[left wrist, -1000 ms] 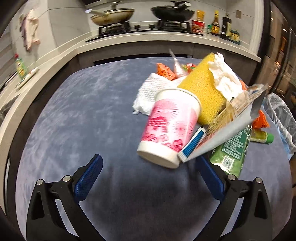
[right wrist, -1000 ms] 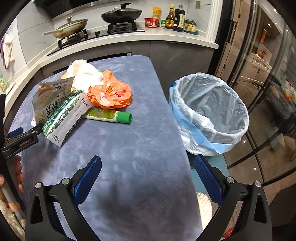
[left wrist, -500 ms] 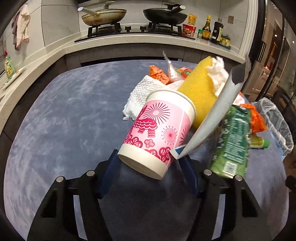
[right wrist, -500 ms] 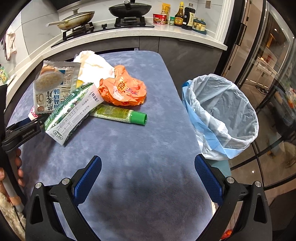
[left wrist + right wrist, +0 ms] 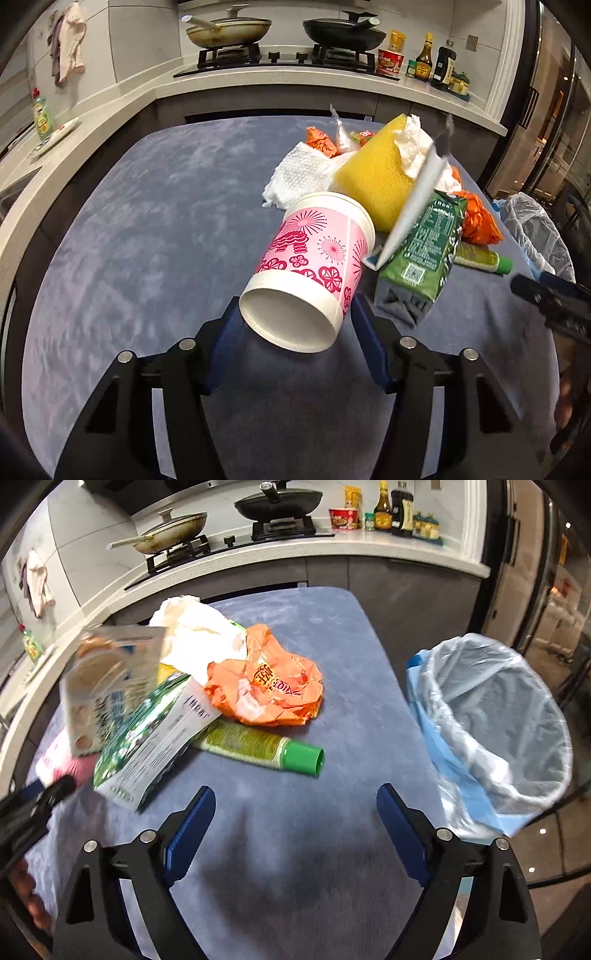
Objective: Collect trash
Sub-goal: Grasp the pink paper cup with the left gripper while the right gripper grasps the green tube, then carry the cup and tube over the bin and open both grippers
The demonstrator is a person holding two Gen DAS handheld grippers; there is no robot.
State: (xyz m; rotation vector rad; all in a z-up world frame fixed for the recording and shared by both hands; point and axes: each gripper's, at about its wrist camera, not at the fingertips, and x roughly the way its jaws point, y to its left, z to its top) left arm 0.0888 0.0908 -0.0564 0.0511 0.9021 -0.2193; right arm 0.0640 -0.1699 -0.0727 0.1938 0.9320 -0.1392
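Left tongs (image 5: pixel 295 325): I have the pads closing on the pink cup (image 5: pixel 314 269), bottom end toward me, lifted to carry.
Right tongs (image 5: pixel 295 819): empty, closing, approaching the green tube (image 5: pixel 258 747).
Surface (image 5: pixel 332 701): wrappers heaped.
Bin (image 5: pixel 498 731): beside surface, lined, receiving trash.

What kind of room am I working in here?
Most likely a home kitchen: a gas hob with two pans on the counter, sauce bottles beside it, and a lined trash bin next to the cloth-covered table.

chinese characters, illegible, on orange bag (image 5: pixel 269 686).
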